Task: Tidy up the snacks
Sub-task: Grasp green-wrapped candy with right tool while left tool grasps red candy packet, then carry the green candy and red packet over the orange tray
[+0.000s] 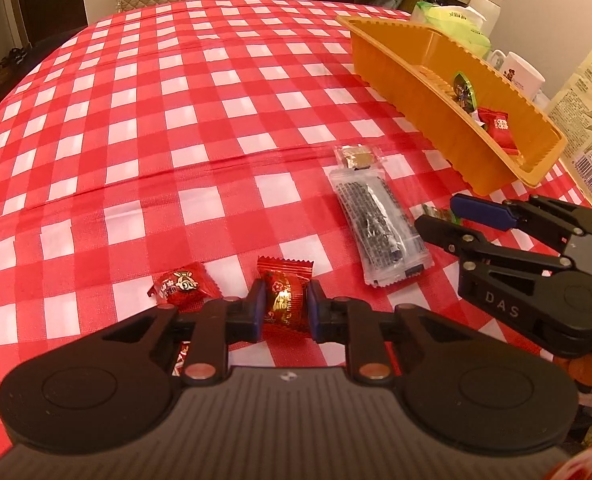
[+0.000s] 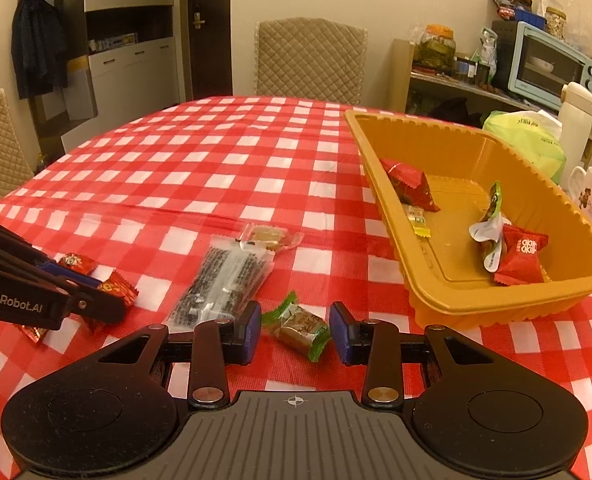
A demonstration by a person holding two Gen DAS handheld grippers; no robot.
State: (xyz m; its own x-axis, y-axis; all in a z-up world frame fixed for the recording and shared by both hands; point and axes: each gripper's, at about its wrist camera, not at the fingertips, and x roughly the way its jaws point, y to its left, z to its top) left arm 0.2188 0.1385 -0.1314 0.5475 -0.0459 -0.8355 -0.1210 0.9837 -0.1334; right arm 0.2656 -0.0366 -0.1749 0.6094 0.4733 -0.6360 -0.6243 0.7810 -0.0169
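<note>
The left claw point(image 1: 284, 306) angles steeply down at the table point(image 1: 176, 120), its pads pinched on a red-and-gold candy point(image 1: 283, 300). The right claw point(image 2: 295, 332), tilted lower beside it, stands part open around a green-wrapped sweet point(image 2: 299, 326) without touching it.

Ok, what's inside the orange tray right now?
In the orange tray: a red packet at its far end, a small yellow-green sachet, a green-and-white wrapper and a red candy near the front. The front wall hides the floor behind it.
</note>
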